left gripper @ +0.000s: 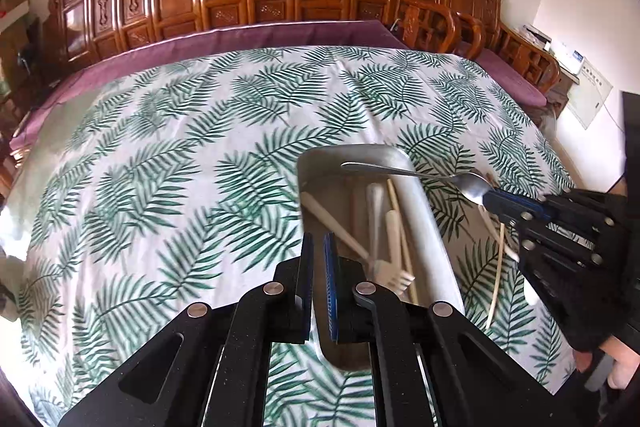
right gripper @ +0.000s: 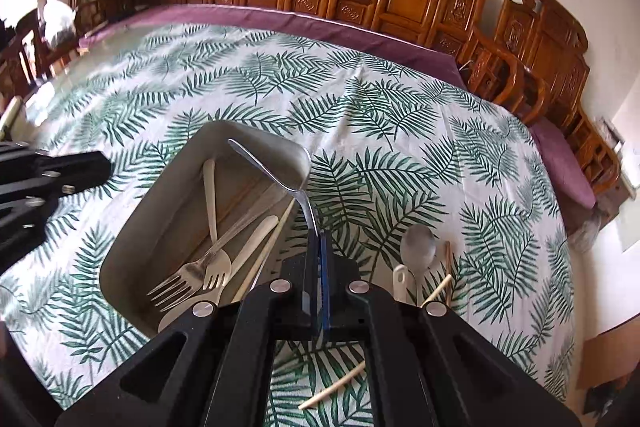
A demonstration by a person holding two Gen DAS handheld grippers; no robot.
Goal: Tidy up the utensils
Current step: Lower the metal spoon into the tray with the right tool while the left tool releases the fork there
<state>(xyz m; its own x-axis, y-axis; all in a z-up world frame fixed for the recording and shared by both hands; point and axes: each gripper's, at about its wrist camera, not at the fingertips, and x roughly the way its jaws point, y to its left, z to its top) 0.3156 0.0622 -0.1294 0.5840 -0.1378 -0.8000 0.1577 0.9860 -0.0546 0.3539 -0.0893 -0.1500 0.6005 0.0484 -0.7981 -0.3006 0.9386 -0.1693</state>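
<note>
Nearest us, our right gripper (right gripper: 318, 239) is clamped on the bowl of a metal spoon (right gripper: 276, 175), whose handle reaches ahead of the jaws over the right rim of the metal tray (right gripper: 168, 187). Left of those jaws we list, inside the tray, a metal fork (right gripper: 188, 277), a pale fork (right gripper: 218, 269) and a chopstick (right gripper: 264, 251); right of them, on the leaf-print cloth (right gripper: 400, 131), a second spoon (right gripper: 418, 247) and loose chopsticks (right gripper: 332, 391). Our left gripper (left gripper: 319, 247) is closed with nothing between its pads, hovering at the tray's near left edge.
</note>
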